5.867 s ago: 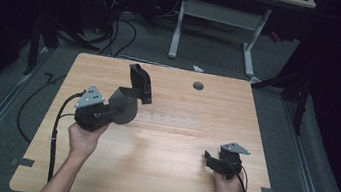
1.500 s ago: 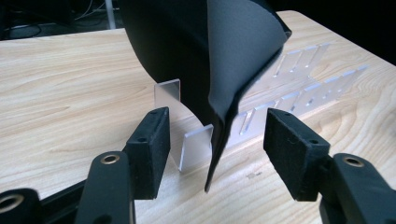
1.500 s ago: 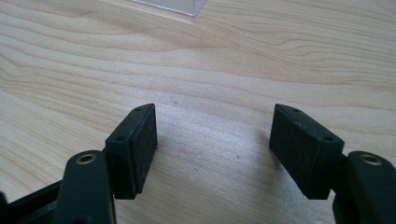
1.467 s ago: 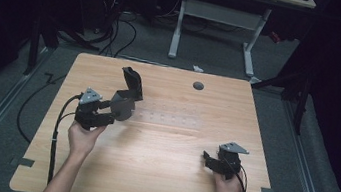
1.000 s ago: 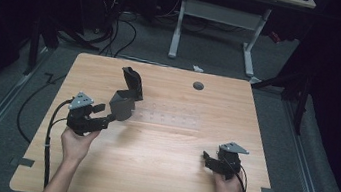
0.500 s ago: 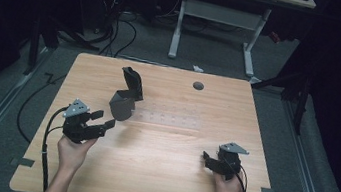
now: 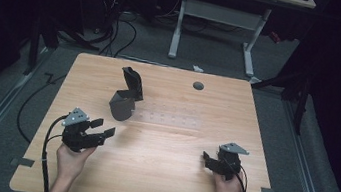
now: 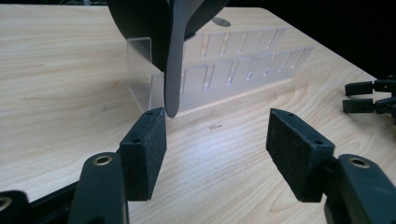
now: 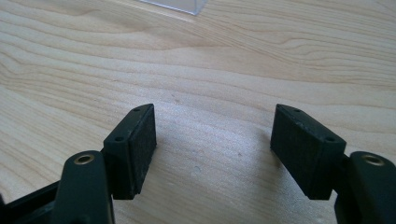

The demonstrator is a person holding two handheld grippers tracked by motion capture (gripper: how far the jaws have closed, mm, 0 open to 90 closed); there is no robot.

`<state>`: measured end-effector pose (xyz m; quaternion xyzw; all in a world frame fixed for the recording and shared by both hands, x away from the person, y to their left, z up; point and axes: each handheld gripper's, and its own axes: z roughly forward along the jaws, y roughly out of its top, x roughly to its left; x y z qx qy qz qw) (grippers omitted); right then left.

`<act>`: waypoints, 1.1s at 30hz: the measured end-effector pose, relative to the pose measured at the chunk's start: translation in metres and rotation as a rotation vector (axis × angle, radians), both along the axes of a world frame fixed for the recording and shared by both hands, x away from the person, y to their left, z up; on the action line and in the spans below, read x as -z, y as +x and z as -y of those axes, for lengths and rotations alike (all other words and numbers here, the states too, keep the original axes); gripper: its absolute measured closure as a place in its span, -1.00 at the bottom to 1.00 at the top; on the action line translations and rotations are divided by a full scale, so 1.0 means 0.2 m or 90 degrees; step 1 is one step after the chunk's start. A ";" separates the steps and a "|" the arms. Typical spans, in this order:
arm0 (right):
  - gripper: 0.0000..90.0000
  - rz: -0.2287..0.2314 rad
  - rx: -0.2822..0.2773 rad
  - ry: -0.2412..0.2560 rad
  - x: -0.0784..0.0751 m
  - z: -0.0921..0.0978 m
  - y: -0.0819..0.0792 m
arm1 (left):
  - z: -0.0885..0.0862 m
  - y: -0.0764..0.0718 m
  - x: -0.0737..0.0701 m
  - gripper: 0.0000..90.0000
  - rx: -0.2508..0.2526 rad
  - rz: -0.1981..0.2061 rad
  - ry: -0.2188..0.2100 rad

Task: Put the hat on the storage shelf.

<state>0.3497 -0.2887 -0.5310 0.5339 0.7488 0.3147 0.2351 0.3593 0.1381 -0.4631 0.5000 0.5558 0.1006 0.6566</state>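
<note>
Now that the left gripper (image 7: 98, 131) has let go and backed off, jaws spread, the black case (image 7: 125, 99) stands open on the table (image 7: 162, 175) beside the clear rack (image 8: 233, 70). Right gripper (image 7: 207, 160) sits well away from the case, jaws spread too. Looks like placement's done.

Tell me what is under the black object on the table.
The black object sits on one end of a clear plastic rack, whose slotted length stretches away across the wooden table. The rack's part directly beneath the object is covered.

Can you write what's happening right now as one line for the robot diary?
left gripper: open, empty, near black object | clear rack: holds black object | right gripper: open, empty, resting on table
</note>
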 end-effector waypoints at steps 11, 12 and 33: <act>-0.30 -0.001 0.001 0.000 0.00 0.00 0.00 | 0.01 -0.02 0.06 -0.15 0.011 -0.022 -0.004; -0.30 -0.001 0.001 0.000 0.00 0.00 0.00 | 0.02 -0.02 0.06 -0.16 0.014 -0.023 -0.001; -0.30 -0.001 0.001 0.000 0.00 0.00 0.00 | 0.11 -0.03 0.18 -0.17 0.035 -0.057 0.027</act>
